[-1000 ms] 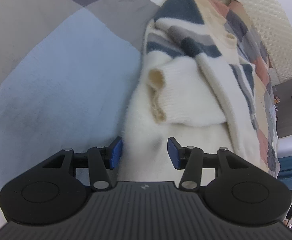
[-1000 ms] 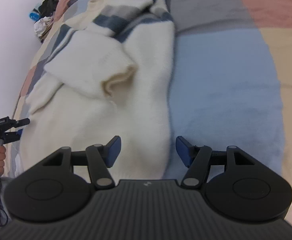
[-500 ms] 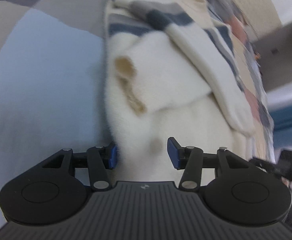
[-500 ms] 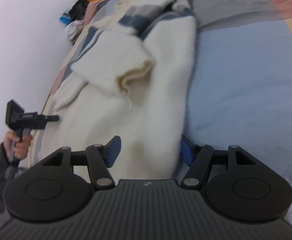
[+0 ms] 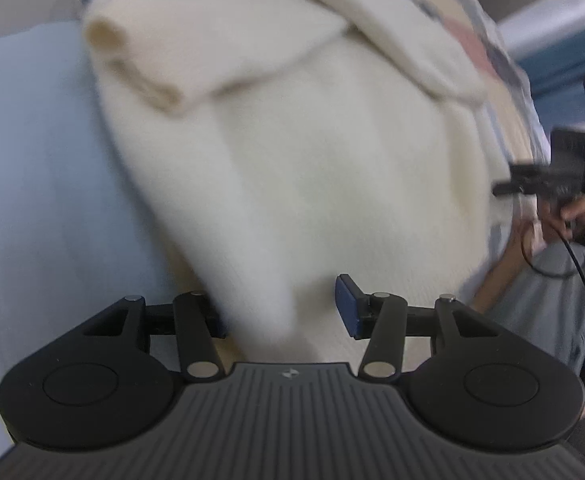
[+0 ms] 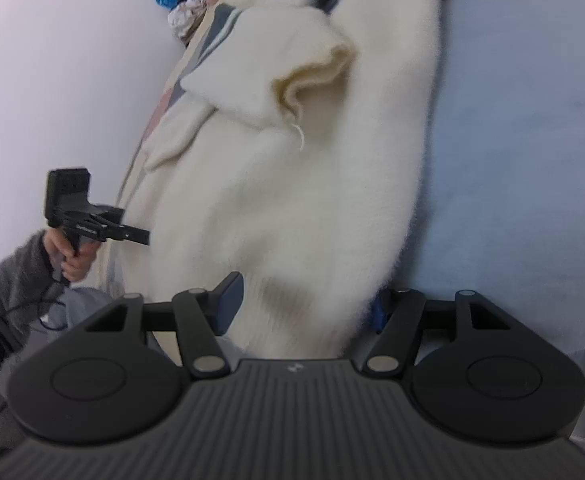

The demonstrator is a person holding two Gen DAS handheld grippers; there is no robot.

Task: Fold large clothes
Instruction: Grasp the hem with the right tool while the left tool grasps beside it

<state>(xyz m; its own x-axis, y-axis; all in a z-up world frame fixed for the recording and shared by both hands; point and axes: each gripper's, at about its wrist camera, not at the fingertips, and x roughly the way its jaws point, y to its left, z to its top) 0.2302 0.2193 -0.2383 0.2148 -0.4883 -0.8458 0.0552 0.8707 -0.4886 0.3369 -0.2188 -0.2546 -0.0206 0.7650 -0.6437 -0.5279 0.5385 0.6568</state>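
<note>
The jaws of the left gripper (image 5: 282,306) are standing about half open, astride the near left corner of the cream sweater (image 5: 312,168); whether its pads are pressing the knit cannot be told through the blur. The right gripper (image 6: 304,304) has just been closing its jaws, with the sweater's near right corner sitting between them, the right pad hidden behind the fluffy edge. No readable writing is showing; only a small pale emblem (image 6: 293,368) is sitting on each gripper body. Both grippers are pointing steeply down at the hem. The sweater is lying on a pale blue patchwork bedspread (image 6: 512,140), sleeves folded across its front.
</note>
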